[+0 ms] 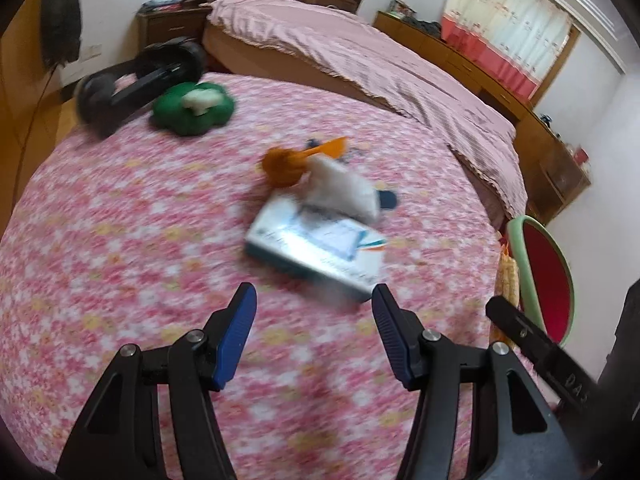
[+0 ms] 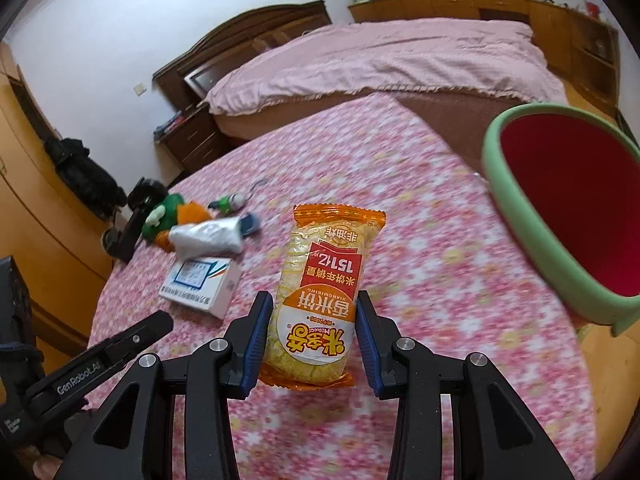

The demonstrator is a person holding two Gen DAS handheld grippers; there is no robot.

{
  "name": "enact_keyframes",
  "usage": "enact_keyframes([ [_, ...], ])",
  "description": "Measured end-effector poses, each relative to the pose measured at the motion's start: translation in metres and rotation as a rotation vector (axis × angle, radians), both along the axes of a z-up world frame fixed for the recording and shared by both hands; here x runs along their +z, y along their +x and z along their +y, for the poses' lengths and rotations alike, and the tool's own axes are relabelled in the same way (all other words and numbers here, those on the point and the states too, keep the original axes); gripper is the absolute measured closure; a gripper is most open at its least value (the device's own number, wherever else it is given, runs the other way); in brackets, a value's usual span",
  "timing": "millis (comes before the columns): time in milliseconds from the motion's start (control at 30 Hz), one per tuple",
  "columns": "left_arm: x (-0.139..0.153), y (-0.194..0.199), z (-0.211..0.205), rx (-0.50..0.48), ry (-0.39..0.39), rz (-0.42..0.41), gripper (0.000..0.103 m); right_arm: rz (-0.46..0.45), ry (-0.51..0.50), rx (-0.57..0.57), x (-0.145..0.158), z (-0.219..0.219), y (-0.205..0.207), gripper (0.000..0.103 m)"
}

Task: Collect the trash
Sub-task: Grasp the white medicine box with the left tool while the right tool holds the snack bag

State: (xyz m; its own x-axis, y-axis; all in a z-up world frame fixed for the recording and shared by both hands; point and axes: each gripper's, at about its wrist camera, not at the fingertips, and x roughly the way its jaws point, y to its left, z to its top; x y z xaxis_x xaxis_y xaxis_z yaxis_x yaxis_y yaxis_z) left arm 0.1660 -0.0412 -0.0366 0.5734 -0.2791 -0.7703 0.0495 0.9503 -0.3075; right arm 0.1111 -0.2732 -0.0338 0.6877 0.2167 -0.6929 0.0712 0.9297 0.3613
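Note:
My right gripper (image 2: 314, 314) is shut on an orange and yellow rice cracker packet (image 2: 320, 280), held upright above the pink floral bedspread (image 2: 420, 240). A green bin with a red inside (image 2: 516, 216) stands close on the right. My left gripper (image 1: 314, 306) is open with nothing between its blue pads and hovers over the bedspread. Just ahead of it lies a white and teal carton (image 1: 316, 248), with a crumpled white wrapper (image 1: 344, 190) resting against its far edge. In the left wrist view the bin (image 1: 540, 276) sits at the right edge.
An orange toy (image 1: 282, 166), a green plush (image 1: 192, 108) and a black device (image 1: 132, 84) lie further back on the spread. Beyond them stand a bed with a pink cover (image 2: 380, 60), a wooden headboard and wooden cabinets.

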Motion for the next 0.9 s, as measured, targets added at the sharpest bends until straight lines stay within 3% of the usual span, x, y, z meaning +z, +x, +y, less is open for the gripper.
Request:
enact_keyframes([
  [300,0.001,0.039,-0.032,0.047,0.059,0.026,0.043,-0.027,0.031,-0.021,0.002,-0.021,-0.006,0.061],
  [700,-0.008,0.059,-0.054,0.098,0.249,0.07,0.043,-0.036,0.091,-0.041,-0.007,-0.048,-0.009,0.061],
  [900,0.004,0.049,-0.058,0.044,0.103,0.047,0.043,-0.045,0.099,-0.043,-0.005,-0.049,-0.011,0.061],
])
